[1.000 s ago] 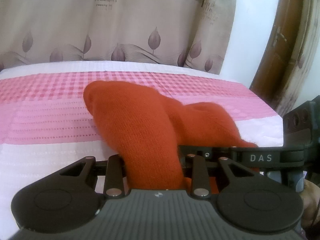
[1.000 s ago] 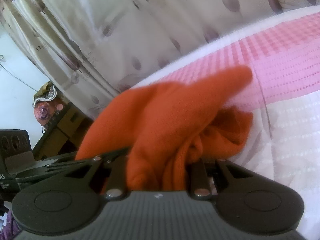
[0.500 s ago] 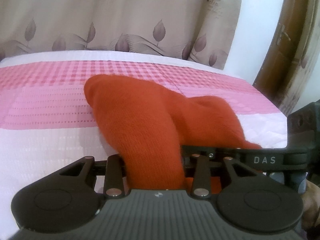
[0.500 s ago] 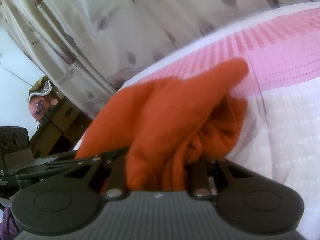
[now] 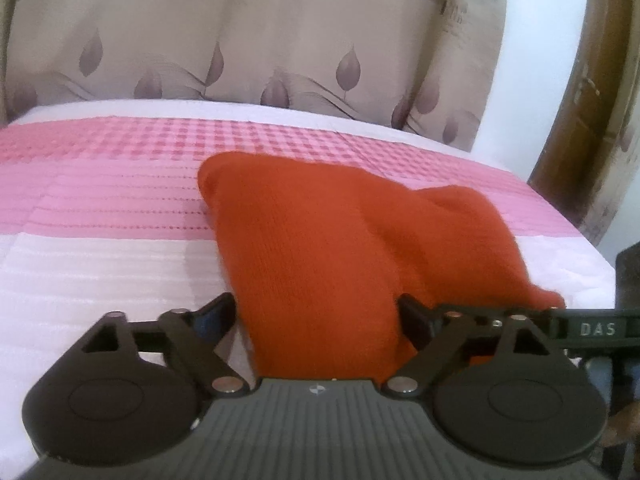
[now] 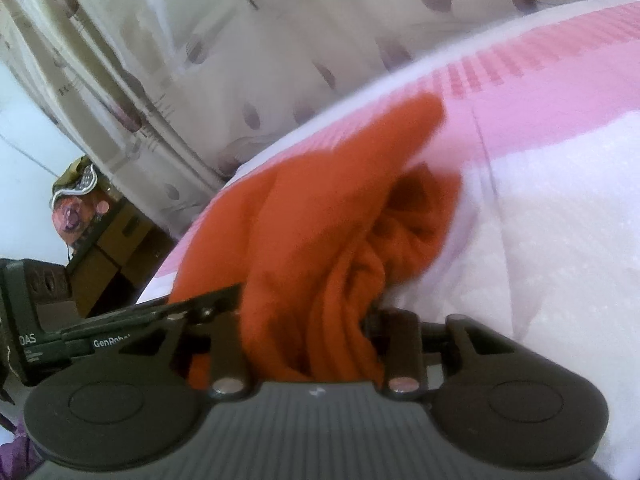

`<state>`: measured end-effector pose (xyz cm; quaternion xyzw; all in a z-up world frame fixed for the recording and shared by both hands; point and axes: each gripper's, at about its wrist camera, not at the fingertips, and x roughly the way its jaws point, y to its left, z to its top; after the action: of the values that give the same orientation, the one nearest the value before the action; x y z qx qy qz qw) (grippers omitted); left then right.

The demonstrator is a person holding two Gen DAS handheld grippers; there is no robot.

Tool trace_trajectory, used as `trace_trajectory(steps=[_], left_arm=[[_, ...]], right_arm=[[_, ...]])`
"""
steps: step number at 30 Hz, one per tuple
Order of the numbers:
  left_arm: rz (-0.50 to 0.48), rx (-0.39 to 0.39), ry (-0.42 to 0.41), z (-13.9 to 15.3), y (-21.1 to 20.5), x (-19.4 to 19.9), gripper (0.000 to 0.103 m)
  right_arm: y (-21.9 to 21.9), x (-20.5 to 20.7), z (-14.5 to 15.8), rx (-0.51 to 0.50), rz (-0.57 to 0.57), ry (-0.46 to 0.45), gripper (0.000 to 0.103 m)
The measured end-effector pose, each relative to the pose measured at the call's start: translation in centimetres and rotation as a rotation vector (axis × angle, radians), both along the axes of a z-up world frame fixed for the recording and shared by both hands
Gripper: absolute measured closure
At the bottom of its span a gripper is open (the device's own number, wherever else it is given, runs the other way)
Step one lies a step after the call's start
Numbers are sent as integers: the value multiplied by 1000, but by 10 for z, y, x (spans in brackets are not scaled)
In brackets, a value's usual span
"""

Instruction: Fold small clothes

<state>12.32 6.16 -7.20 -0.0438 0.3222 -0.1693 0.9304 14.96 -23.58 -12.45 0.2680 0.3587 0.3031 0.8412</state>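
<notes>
An orange knitted garment (image 5: 320, 248) lies bunched on the pink and white bedspread (image 5: 100, 208). In the left wrist view my left gripper (image 5: 318, 312) has its jaws spread wide, with the cloth lying loose between them. In the right wrist view the same garment (image 6: 320, 216) runs between the fingers of my right gripper (image 6: 310, 320), which stays shut on a gathered fold of it. The other gripper's body (image 6: 60, 340) shows at the left, close beside.
A leaf-patterned curtain (image 5: 260, 40) hangs behind the bed. A brown wooden door frame (image 5: 580, 100) stands at the right. Cardboard boxes and clutter (image 6: 92, 232) sit beyond the bed's edge in the right wrist view.
My left gripper's jaws have opened and let go of the orange garment. Both grippers have lowered toward the bed; the right one still holds its fold.
</notes>
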Motion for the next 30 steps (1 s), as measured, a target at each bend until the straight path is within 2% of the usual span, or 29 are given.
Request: trace_trajectory(steps=[1, 4, 9, 13, 16, 17, 18, 19, 20, 21, 23, 24, 27, 30], left_arm=[[7, 6, -3, 0, 0, 0, 7], [23, 11, -20, 0, 2, -2, 2], [51, 29, -70, 4, 4, -12, 0], [93, 91, -167, 16, -1, -31, 0], [175, 138, -250, 30, -5, -48, 0], [193, 141, -267, 35, -5, -53, 0], [207, 131, -284, 39, -5, -58, 0], [218, 112, -297, 43, -5, -62, 0], [237, 92, -312, 47, -3, -67, 0], [270, 76, -331, 52, -4, -71, 0], [292, 73, -361, 61, -8, -78, 0], [288, 79, -376, 67, -11, -82, 0], [295, 141, -390, 81, -22, -90, 0], [336, 200, -486, 91, -33, -105, 0]], right_arm=[[-2, -2, -1, 1, -6, -1, 66], [-6, -10, 0, -5, -29, -7, 66], [-14, -28, -1, -1, -76, -12, 66], [-17, -45, 6, -41, -114, -24, 65], [-15, -65, 25, -125, -162, -110, 62], [-12, -74, 35, -183, -181, -163, 55], [-7, -83, 44, -241, -202, -214, 40], [-2, -92, 51, -287, -216, -261, 30], [4, -103, 60, -339, -234, -328, 14], [10, -113, 67, -377, -252, -389, 7], [23, -132, 78, -454, -289, -506, 0], [28, -137, 81, -483, -305, -530, 0], [33, -143, 90, -507, -371, -528, 0], [33, -144, 95, -523, -429, -505, 0]])
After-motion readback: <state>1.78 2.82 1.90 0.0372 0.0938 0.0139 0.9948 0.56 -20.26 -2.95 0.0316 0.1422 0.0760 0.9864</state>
